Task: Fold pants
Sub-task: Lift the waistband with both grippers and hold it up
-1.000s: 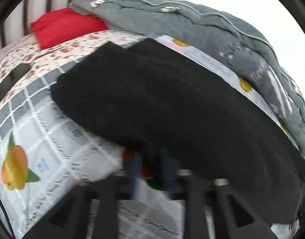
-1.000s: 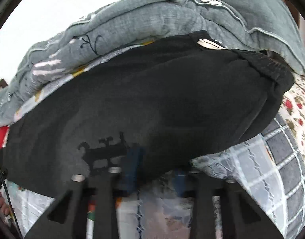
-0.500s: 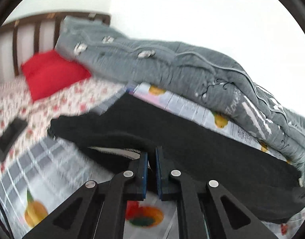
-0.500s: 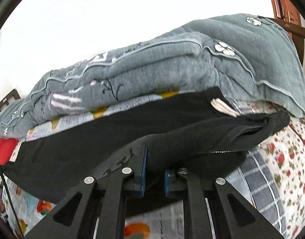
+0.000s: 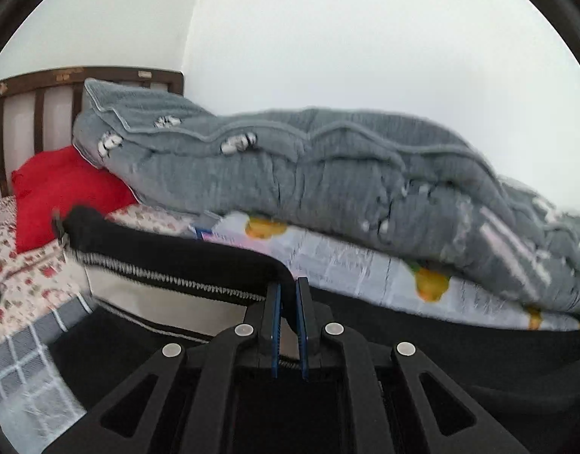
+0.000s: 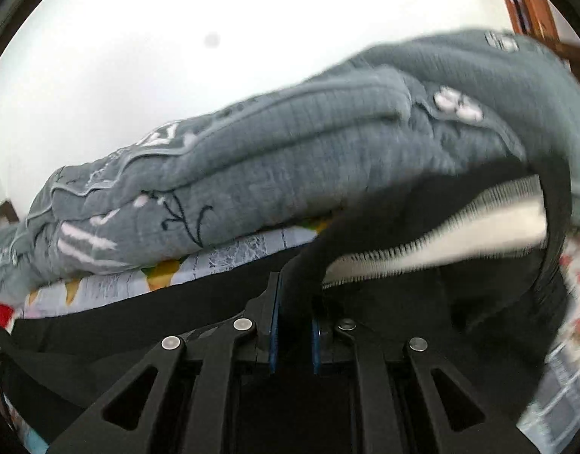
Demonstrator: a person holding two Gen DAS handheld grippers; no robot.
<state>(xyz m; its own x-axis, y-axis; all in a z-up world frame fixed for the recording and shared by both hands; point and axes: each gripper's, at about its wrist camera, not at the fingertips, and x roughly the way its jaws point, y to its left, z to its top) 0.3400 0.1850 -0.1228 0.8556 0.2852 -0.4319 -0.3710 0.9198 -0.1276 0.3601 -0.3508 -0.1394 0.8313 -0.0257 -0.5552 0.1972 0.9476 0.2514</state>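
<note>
The black pants lie across the bed, with a white inner lining showing under the lifted edge. My left gripper is shut on the black edge of the pants and holds it raised off the bed. In the right wrist view my right gripper is shut on another part of the pants edge, also lifted, with white lining showing to the right. The rest of the pants hangs below both grippers.
A thick grey quilt is piled along the far side by the white wall, also in the right wrist view. A red pillow lies by the wooden headboard. The bed has a fruit-print sheet and floral cover.
Both grippers closed on the near edge of the pants and lifted it up off the bed, so the white lining now shows. Both views tilted up toward the wall.
</note>
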